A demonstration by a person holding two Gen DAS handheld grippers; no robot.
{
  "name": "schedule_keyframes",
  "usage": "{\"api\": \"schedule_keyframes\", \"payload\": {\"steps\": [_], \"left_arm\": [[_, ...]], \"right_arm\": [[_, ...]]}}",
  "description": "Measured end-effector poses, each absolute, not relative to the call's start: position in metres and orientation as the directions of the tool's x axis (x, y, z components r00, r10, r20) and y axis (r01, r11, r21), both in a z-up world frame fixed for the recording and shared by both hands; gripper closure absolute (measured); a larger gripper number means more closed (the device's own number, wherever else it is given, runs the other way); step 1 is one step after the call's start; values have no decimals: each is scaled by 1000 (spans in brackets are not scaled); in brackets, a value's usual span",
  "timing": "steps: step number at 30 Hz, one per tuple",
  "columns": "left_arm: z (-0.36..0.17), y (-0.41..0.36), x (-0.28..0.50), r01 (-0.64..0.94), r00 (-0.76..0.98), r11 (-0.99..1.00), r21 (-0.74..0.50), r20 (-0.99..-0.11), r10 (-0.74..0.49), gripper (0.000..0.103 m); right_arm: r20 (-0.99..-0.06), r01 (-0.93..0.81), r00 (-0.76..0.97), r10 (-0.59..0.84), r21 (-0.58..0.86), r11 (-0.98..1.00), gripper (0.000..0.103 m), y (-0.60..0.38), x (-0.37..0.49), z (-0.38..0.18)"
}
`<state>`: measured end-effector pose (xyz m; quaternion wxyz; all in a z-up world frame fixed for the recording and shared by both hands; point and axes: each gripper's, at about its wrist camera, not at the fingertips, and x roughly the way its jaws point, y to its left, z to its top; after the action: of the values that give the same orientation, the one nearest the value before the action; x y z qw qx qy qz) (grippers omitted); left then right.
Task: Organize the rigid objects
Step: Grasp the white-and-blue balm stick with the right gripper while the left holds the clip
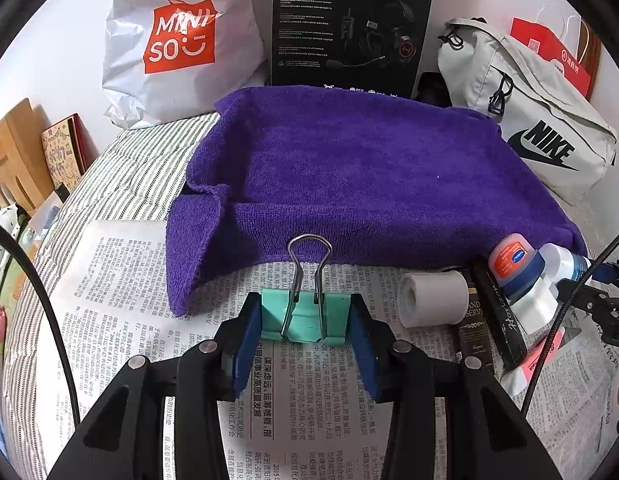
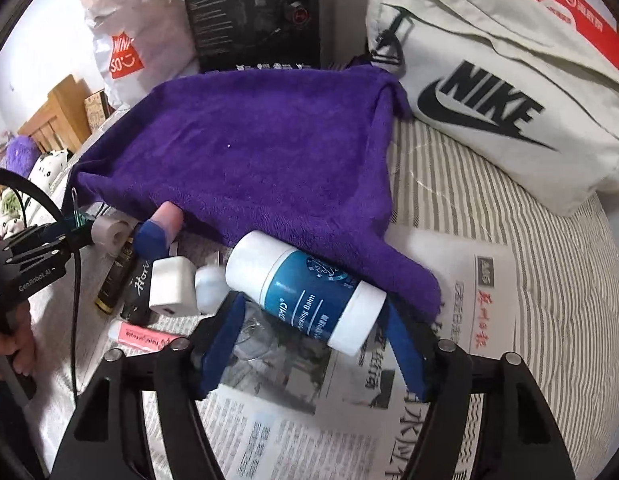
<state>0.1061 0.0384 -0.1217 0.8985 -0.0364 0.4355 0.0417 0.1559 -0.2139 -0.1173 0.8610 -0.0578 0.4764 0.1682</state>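
Observation:
My left gripper (image 1: pixel 305 320) is shut on a teal binder clip (image 1: pixel 303 314), its wire handles pointing at the purple towel (image 1: pixel 349 168). My right gripper (image 2: pixel 311 308) is shut on a white balm bottle with a blue label (image 2: pixel 305 296), which lies tilted across the jaws at the towel's (image 2: pixel 249 152) near edge. Left of the bottle several small things crowd the newspaper (image 2: pixel 289 432): a white charger plug (image 2: pixel 171 284), a cotton ball (image 2: pixel 209 284), a blue-lidded lip balm tub (image 2: pixel 157 232), a white tape roll (image 2: pixel 109 232), black tubes (image 2: pixel 139 284) and a pink stick (image 2: pixel 143 334).
A grey Nike bag (image 2: pixel 509 92) lies at the back right on the striped bedding (image 2: pixel 509 208). A black headset box (image 1: pixel 349 24) and a white Miniso bag (image 1: pixel 177 40) stand behind the towel. A wooden bed frame (image 1: pixel 13 160) borders the left. A hand (image 2: pixel 13 344) holds the left gripper.

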Motion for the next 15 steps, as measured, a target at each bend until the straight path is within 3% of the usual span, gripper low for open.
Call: {"api": "schedule_keyframes", "payload": {"steps": [3, 5, 9, 15], "left_arm": [[-122, 38, 106, -107, 617, 994, -30, -786, 43, 63], [-122, 38, 106, -107, 617, 994, -29, -786, 43, 63], [-122, 38, 106, -107, 617, 994, -29, -786, 43, 63], [-122, 38, 106, -107, 617, 994, -28, -786, 44, 63]], "right_arm": [[-839, -340, 490, 237, 66, 938, 36, -217, 153, -116], [-840, -320, 480, 254, 103, 942, 45, -225, 148, -113], [-853, -288, 451, 263, 140, 947, 45, -238, 137, -111], [-824, -314, 515, 238, 77, 946, 44, -242, 132, -98]]}}
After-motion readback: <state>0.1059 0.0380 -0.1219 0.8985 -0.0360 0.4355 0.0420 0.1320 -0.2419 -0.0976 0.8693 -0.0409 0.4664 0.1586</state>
